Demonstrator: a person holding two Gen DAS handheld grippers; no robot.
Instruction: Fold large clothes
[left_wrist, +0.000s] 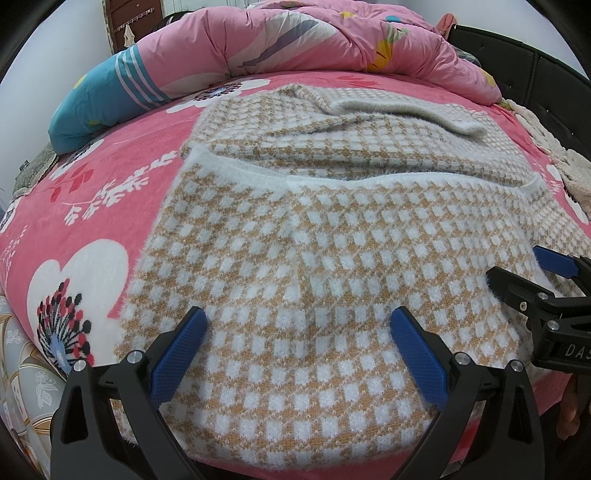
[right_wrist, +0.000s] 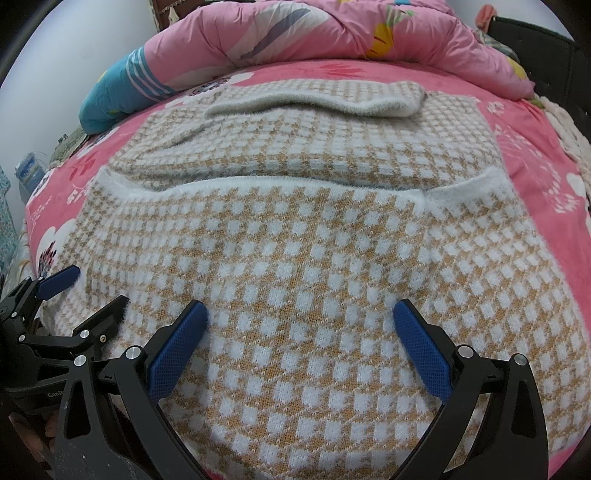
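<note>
While a bunched pink quilt (left_wrist: 332, 40) and a teal striped pillow (left_wrist: 107, 92) fill the far side, the bed is covered by a pink fleece blanket (left_wrist: 92, 206) printed with white flowers, and a black padded headboard (left_wrist: 535, 81) runs along the right. On the blanket lies the task's garment, a tan-and-white checked sweater (left_wrist: 295, 266), partly folded: its near layer ends in a white ribbed hem (left_wrist: 236, 166) running left to right, with a sleeve (right_wrist: 317, 99) lying crosswise at the far end. Its long axis runs from the cameras toward the quilt. The left gripper (left_wrist: 299, 332) hovers spread wide over the near knit, gripping nothing; the right gripper (right_wrist: 301, 325) is equally wide, just beside it.
</note>
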